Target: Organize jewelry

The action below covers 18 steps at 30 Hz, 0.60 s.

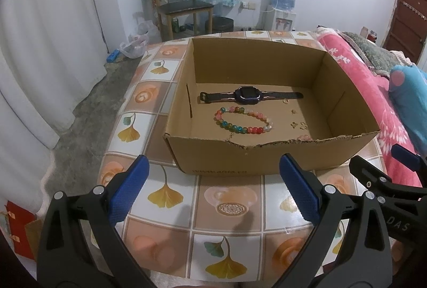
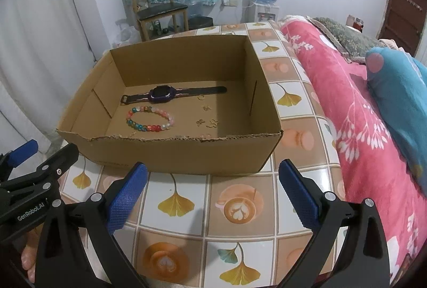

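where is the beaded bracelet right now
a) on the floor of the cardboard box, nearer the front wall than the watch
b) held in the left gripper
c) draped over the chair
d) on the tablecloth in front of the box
a: the beaded bracelet lies on the floor of the cardboard box, on the near side of the watch, while the left gripper and right gripper are both open and hold nothing.
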Available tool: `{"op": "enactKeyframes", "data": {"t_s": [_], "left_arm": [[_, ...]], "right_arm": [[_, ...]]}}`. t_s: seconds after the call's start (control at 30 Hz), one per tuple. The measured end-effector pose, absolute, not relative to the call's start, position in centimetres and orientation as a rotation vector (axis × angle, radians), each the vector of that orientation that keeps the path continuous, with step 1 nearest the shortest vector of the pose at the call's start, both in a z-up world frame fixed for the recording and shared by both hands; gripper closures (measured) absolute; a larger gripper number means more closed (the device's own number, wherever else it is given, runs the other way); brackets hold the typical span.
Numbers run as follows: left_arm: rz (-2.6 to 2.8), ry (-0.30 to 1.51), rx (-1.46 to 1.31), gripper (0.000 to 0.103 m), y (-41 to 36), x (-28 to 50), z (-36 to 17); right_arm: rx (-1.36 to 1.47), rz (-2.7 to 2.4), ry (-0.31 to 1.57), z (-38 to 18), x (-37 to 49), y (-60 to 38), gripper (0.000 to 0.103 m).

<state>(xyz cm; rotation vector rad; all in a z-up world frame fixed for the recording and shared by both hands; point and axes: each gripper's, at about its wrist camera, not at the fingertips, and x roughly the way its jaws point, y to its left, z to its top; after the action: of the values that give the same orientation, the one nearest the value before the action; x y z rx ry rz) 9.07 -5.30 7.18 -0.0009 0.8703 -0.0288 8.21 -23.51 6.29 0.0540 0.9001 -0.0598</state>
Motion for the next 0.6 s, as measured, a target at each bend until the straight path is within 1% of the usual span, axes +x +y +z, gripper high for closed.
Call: {"op": "enactKeyframes", "data": {"t_s": [0.6], "left_arm": [[-0.03, 0.882, -0.005, 0.008, -5.41, 9.0, 6.89]], "right_arm": [[0.054, -0.063, 0.902, 6.39, 8.07, -23.52, 0.007]]}}
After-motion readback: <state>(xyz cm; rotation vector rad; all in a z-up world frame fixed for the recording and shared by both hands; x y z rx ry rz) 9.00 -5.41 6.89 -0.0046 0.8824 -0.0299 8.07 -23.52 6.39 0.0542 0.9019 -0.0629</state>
